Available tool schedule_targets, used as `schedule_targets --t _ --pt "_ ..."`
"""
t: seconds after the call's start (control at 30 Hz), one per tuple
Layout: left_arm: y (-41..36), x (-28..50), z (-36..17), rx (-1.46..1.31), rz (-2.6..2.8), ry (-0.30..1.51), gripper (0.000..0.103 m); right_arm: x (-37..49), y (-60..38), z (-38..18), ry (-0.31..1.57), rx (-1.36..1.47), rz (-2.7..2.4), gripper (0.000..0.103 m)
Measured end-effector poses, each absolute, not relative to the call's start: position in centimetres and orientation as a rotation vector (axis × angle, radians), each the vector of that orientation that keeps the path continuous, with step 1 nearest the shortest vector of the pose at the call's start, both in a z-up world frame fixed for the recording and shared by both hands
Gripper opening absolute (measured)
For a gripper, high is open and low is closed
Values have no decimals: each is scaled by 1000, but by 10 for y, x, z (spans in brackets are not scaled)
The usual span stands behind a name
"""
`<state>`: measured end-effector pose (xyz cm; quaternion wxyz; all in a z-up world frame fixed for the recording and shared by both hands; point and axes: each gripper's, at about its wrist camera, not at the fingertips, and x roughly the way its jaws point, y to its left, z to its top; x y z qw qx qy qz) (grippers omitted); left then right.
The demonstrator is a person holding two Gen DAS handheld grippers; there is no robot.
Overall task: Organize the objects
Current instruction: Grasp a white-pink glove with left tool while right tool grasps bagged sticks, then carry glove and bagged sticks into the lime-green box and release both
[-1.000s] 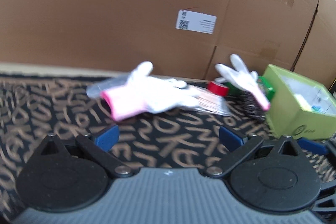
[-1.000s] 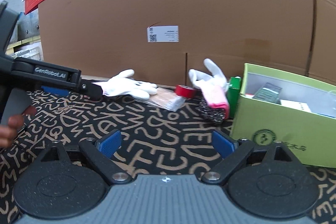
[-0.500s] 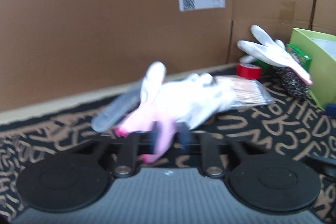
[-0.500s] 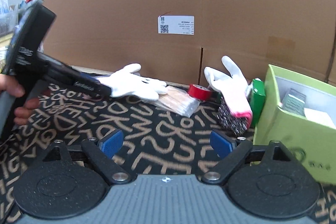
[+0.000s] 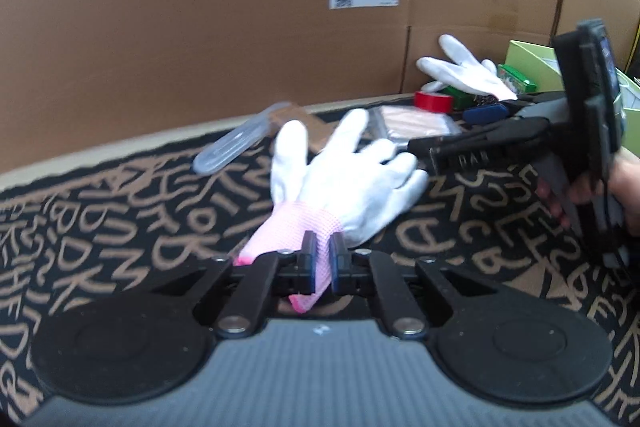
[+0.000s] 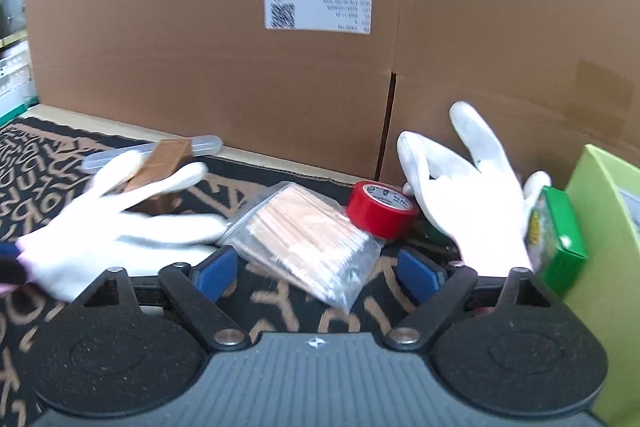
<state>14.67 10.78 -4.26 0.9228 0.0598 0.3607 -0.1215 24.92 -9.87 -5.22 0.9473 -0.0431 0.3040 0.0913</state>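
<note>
the near glove (image 5: 344, 183) is being clamped at its pink cuff by the left gripper (image 5: 322, 259), jaws together on the knit; fingers are being pointed away twd the cardboard wall, long axis running fwd from the tool. the right gripper (image 6: 316, 273), jaws apart & just been closing w/ nothing pinched, is being angled down over the stick packet (image 6: 304, 239), w/ the 2nd glove (image 6: 468, 203) just to its right, beside the green box (image 6: 600, 227).

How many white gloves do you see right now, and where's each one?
2. One white glove lies on the patterned mat, its pink cuff pinched in the left hand-held gripper. The other glove is draped by the red tape roll. More may be hidden in the green box.
</note>
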Motion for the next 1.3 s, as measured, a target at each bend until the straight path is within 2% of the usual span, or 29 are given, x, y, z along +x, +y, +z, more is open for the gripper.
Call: schedule_targets --t 0.03,0.07,0.13,0.2,0.27,0.3,0.33,0.4,0.43,0.47,0.5,0.53,0.57,0.6,0.7,0.77,0.8,0.83,0.87,0.9,0.93,1.0,1.03,1.3 --pt "110 146 -43 120 -240 742 7 249 -100 -51 616 -66 203 64" --pt "112 146 -43 120 -234 743 8 246 -100 -50 617 -60 210 41" --pt "114 147 -42 109 -242 745 8 239 -100 -48 625 -62 217 22" --pt "112 147 -43 110 -254 742 14 228 -98 -46 634 -60 220 17" --pt "110 146 -43 124 -258 720 35 216 -98 -43 647 -46 250 14" --pt "109 146 -42 135 -258 703 52 210 -98 -42 651 -41 270 14" --pt "108 146 -42 149 -260 687 60 205 -96 -41 652 -40 288 14" --pt "105 149 -42 176 -275 673 64 198 -93 -38 640 -46 329 15" --pt "104 151 -41 184 -288 669 70 198 -92 -36 629 -57 349 18" --pt "104 154 -41 191 -298 665 74 199 -91 -35 618 -73 352 34" --pt "103 157 -41 197 -298 658 78 203 -86 -35 607 -90 335 46" --pt "103 160 -42 203 -296 651 83 204 -86 -34 590 -104 308 65" --pt "103 164 -43 212 -301 649 87 207 -86 -34 570 -116 288 71" --pt "103 168 -45 218 -316 654 96 210 -86 -35 561 -122 280 71" --pt "102 180 -52 227 -345 682 97 222 -86 -39 574 -130 266 71" --pt "96 184 -57 247 -349 694 97 229 -85 -45 592 -132 259 71" --pt "94 186 -60 259 -348 698 91 231 -86 -48 607 -117 264 69" --pt "92 186 -62 260 -353 705 68 229 -89 -49 611 -84 278 59" --pt "91 187 -63 251 -371 723 55 226 -91 -48 613 -57 292 45" --pt "90 187 -64 232 -387 745 40 224 -91 -46 618 -48 292 40" --pt "89 186 -64 218 -396 750 28 221 -92 -44 623 -47 288 37" --pt "84 181 -63 235 -410 745 13 211 -92 -43 623 -51 277 32" --pt "80 177 -62 249 -416 741 9 206 -93 -42 625 -48 273 30" --pt "58 143 -45 247 -469 721 7 145 -114 -26 575 31 252 26"
